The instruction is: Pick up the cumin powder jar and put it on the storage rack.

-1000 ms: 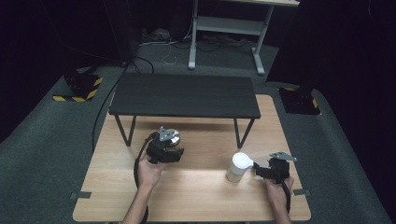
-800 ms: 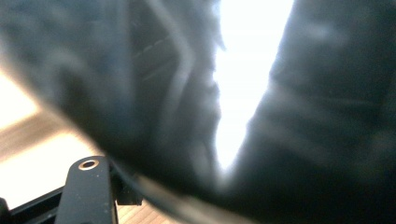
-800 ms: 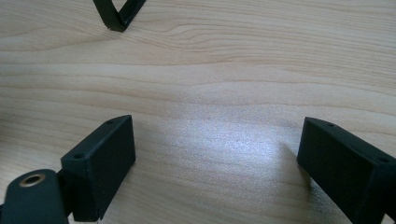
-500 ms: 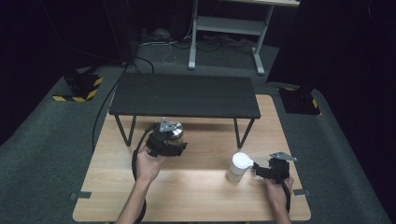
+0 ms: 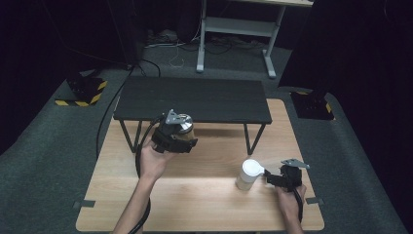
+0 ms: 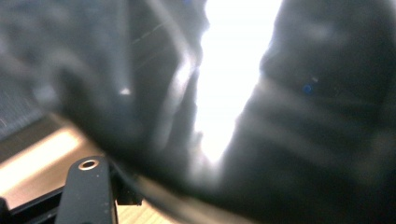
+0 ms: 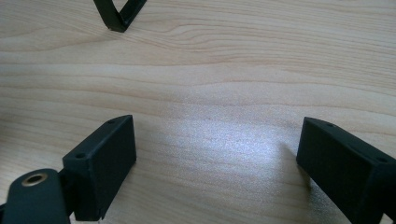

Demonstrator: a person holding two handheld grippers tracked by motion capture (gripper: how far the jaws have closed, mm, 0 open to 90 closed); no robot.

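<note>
My left gripper (image 5: pixel 181 138) is lifted off the table just in front of the black shelf's (image 5: pixel 195 100) front edge. It is shut on a small round jar (image 5: pixel 184 126) with a silvery lid and a brownish body. In the left gripper view the held thing (image 6: pixel 289 140) is a dark blur with a bright glare, very close to the camera. A white cup (image 5: pixel 248 173) stands on the wooden table (image 5: pixel 195 195) at the right. Just to its right, my right gripper (image 5: pixel 269 177) rests low on the table. Its jaws stand open (image 7: pixel 215 158) over bare wood.
The black shelf stands on thin metal legs (image 7: pixel 116 16) across the far half of the table. A cable (image 5: pixel 141 165) trails from the left gripper along the forearm. Dark carpet surrounds the table, and a grey desk frame (image 5: pixel 234 29) stands behind.
My left gripper has risen with the jar, from close above the table up to the shelf's front edge. The right gripper and the white cup have stayed where they were.
</note>
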